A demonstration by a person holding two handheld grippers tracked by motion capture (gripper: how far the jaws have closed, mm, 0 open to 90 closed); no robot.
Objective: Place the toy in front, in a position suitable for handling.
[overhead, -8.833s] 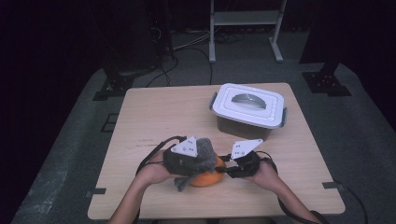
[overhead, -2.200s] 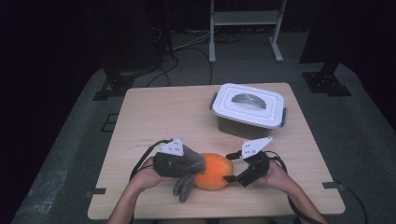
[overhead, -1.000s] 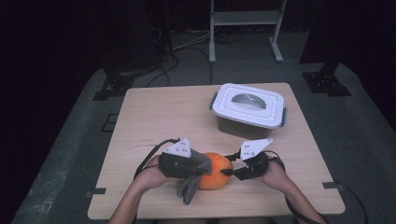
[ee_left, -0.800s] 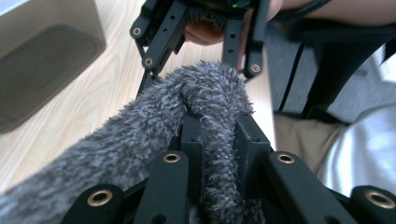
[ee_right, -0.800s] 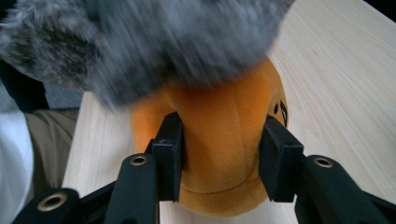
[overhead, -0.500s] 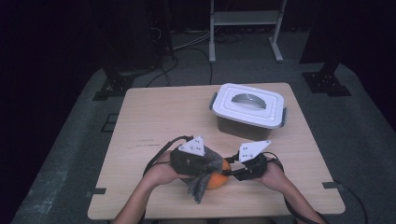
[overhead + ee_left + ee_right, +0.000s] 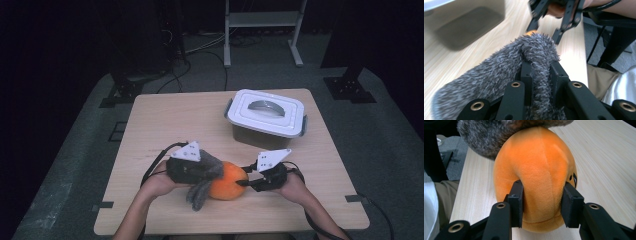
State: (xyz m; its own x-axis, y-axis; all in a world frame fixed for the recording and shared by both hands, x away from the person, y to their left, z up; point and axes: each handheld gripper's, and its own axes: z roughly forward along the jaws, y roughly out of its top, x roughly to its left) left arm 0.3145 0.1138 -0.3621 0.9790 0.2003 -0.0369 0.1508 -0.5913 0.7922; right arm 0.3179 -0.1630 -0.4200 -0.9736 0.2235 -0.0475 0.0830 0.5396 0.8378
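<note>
An orange plush toy (image 7: 227, 182) with a grey furry part (image 7: 201, 192) lies near the table's front edge between my two grippers. My left gripper (image 7: 214, 172) comes in from the toy's left and is shut on the grey fur (image 7: 506, 65), which bulges up between its jaws (image 7: 541, 72). My right gripper (image 7: 243, 183) is at the toy's right side. In the right gripper view both pads (image 7: 516, 202) press into the orange body (image 7: 541, 162); these jaws have just been closing on it. Grey fur (image 7: 499, 135) hangs over the toy's top.
A white lidded box (image 7: 266, 115) with a grey handle stands at the back right of the wooden table (image 7: 175, 120), and its wall shows blurred (image 7: 461, 22) in the left gripper view. A metal stand and cables sit on the dark floor beyond.
Over the last half second my left gripper has shifted slightly back to the left with the grey fur. The right gripper has stayed at the toy's right side.
</note>
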